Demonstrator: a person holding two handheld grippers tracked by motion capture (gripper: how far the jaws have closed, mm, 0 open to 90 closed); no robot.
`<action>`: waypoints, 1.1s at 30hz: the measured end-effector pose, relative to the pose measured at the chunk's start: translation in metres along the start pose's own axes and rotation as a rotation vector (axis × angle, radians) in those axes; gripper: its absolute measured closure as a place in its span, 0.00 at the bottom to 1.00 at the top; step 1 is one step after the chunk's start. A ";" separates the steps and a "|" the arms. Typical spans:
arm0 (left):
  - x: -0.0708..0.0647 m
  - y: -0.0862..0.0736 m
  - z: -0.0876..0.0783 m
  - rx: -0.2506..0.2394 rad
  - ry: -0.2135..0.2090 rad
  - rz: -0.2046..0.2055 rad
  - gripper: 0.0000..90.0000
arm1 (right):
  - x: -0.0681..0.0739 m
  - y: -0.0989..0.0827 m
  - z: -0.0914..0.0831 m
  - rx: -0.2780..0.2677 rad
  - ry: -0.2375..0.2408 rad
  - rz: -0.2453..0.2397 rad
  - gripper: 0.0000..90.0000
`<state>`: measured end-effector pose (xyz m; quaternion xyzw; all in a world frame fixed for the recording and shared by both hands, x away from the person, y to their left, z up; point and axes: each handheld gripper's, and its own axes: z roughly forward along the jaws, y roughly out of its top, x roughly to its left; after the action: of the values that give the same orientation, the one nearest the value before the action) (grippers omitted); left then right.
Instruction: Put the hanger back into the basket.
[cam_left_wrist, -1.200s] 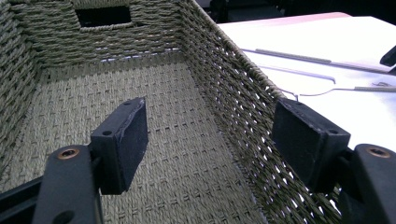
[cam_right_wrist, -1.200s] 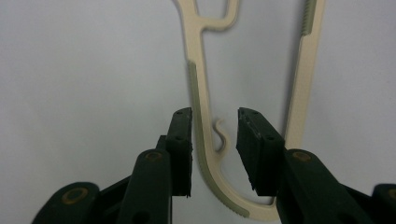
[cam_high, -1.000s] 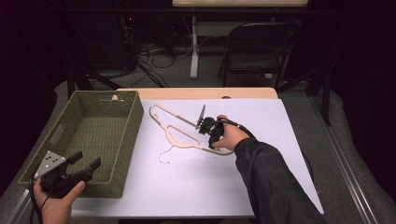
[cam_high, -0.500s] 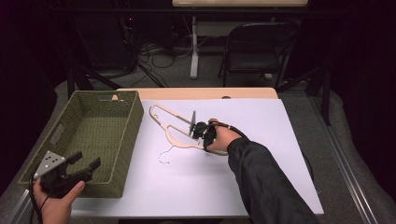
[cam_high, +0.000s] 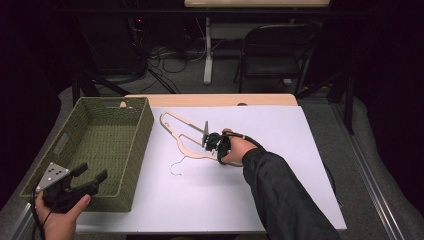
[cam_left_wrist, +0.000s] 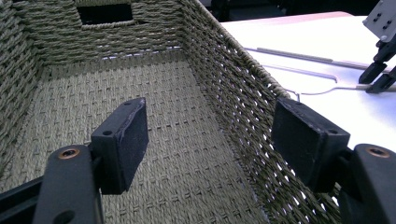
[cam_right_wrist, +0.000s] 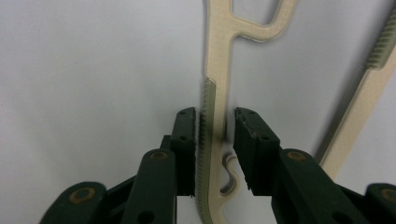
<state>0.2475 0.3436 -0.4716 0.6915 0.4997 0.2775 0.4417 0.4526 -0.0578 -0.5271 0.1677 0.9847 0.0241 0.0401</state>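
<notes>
The flat cream plastic clothes hanger with a thin wire hook lies flat on the white table top, just at 3 o'clock of the green woven rectangular basket. The right gripper straddles one of the hanger's arms: in the right gripper view the ribbed cream bar stands between the two black jaws, the left pad against its ribbed edge and a sliver of gap at the right pad. The jaws have just been closing, narrow now but not yet pinching by the look of it.

The hanger looks light and stiff, thin enough to flex a little, smooth on its faces. The ribbed strip should resist slipping, so the spot between the pads seems a sound hold; lifted so far from the middle, it will likely tip toward its long end.

The left gripper rests at 7 o'clock of the basket, jaws wide and empty over the near wall.

Hard to make out: the wire hook is faint against the white top, and the right hand covers part of the hanger's near arm in the high view
</notes>
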 end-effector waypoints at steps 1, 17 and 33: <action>0.000 0.000 0.000 0.002 0.001 0.000 0.31 | 0.000 0.001 0.000 0.001 0.003 -0.001 0.79; -0.001 -0.001 0.001 0.007 -0.002 0.003 0.31 | -0.002 0.001 0.000 0.014 0.040 0.021 0.89; -0.001 -0.001 0.001 0.006 0.002 -0.001 0.31 | -0.001 -0.003 -0.005 -0.020 0.026 0.024 0.89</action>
<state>0.2472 0.3423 -0.4730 0.6923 0.5013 0.2767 0.4393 0.4521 -0.0608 -0.5218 0.1786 0.9828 0.0364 0.0284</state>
